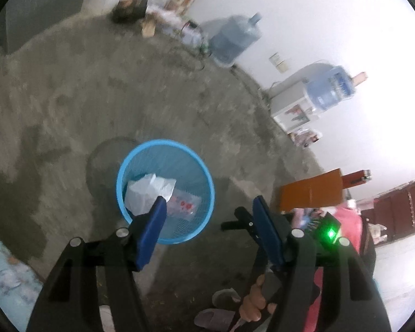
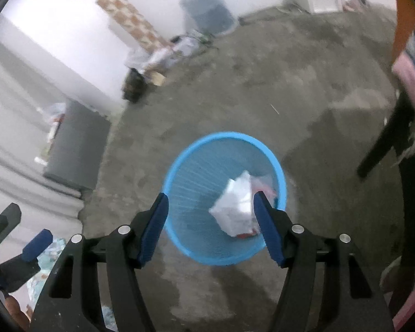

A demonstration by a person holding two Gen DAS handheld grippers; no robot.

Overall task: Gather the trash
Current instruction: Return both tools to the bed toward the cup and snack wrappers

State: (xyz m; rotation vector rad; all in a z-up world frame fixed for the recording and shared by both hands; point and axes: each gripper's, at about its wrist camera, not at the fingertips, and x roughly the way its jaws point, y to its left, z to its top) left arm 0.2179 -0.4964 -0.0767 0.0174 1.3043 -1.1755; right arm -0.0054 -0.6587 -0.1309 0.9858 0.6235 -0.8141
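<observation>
A blue mesh bin (image 1: 199, 163) stands on the bare concrete floor. Inside it lie a crumpled white bag (image 1: 146, 191) and a clear wrapper with red print (image 1: 184, 204). My left gripper (image 1: 209, 200) hangs open above the bin's near right edge, nothing between its blue pads. In the right wrist view the same bin (image 2: 224, 135) holds the white bag (image 2: 235, 204) and the wrapper (image 2: 265, 182). My right gripper (image 2: 210, 196) is open over the bin's mouth and empty. The left gripper (image 2: 22, 232) shows at the lower left there.
Two big water jugs (image 1: 235, 38) (image 1: 329, 88), one on a white dispenser (image 1: 290, 105), line the far wall. An orange box (image 1: 311, 193) sits right of the bin. A grey cabinet (image 2: 77, 144) stands left, a dark furniture leg (image 2: 384, 144) right. Slippers (image 1: 215, 315) lie near a hand (image 1: 253, 301).
</observation>
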